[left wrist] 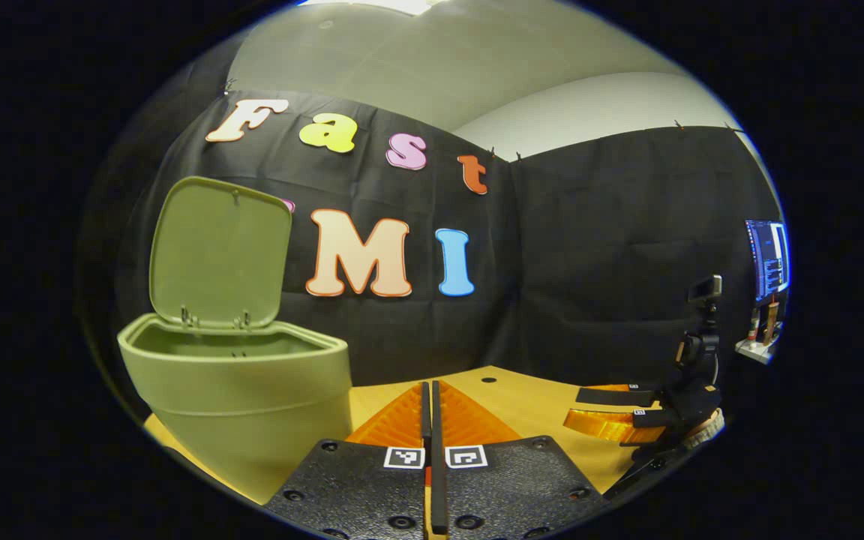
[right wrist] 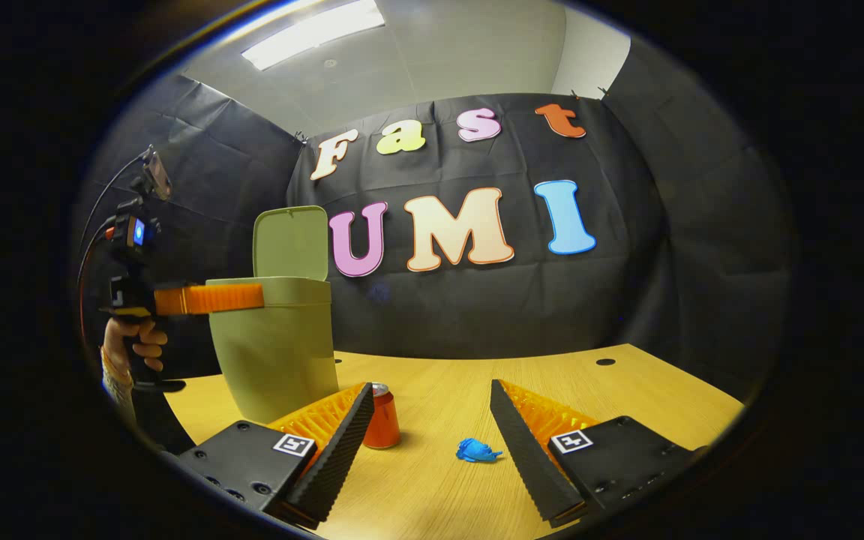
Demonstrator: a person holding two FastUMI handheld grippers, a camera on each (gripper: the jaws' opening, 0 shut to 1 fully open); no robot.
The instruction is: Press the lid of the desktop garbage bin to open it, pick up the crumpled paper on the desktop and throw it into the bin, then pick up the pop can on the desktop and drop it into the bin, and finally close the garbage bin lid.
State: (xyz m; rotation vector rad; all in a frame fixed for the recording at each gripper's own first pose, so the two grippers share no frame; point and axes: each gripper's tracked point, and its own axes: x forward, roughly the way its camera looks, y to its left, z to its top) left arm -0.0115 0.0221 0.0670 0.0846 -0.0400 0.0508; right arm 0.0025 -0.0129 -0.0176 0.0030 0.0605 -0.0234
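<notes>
Spread wide, the right gripper (right wrist: 424,442) hangs over the crumpled paper (right wrist: 478,451) – a careless descent could knock the pop can (right wrist: 382,417) beside it – left gripper (left wrist: 430,420) pressed together.

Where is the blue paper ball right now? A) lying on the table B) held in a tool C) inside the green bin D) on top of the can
A: in the right gripper view the blue paper ball lies on the bare wooden table, apart from the red can and the open green bin.
</notes>
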